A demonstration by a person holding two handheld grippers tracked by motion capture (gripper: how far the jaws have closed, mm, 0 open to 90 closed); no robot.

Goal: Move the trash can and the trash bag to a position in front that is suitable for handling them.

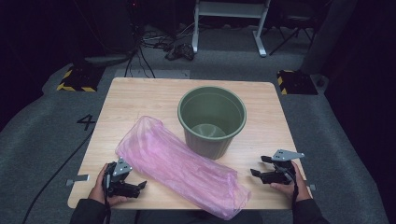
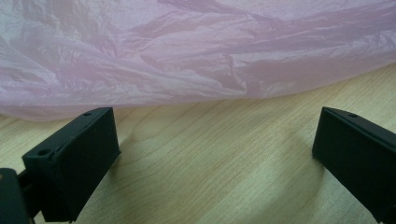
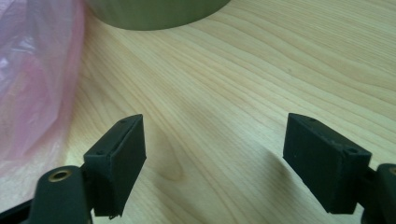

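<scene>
A pink plastic bag [image 1: 177, 165] lies flat across the wooden table [image 1: 140, 98], running from the left middle to the front edge. Behind it stands an empty green bucket [image 1: 212, 120], upright. My left gripper [image 1: 140, 183] rests at the front left, open, its jaws pointing at the bag's edge [image 2: 196, 51] with bare wood between them. At the front right my right gripper [image 1: 259, 166] is open too, a short way from the bag's lower end [image 3: 32, 79] and the bucket's base [image 3: 154, 11]. Neither gripper touches anything.
The table stands on grey carpet. Cables [image 1: 149, 44], a white desk frame [image 1: 229, 23] and yellow-black striped blocks [image 1: 77, 79] lie beyond the far edge. Bare wood [image 1: 268, 121] shows to the right of the bucket.
</scene>
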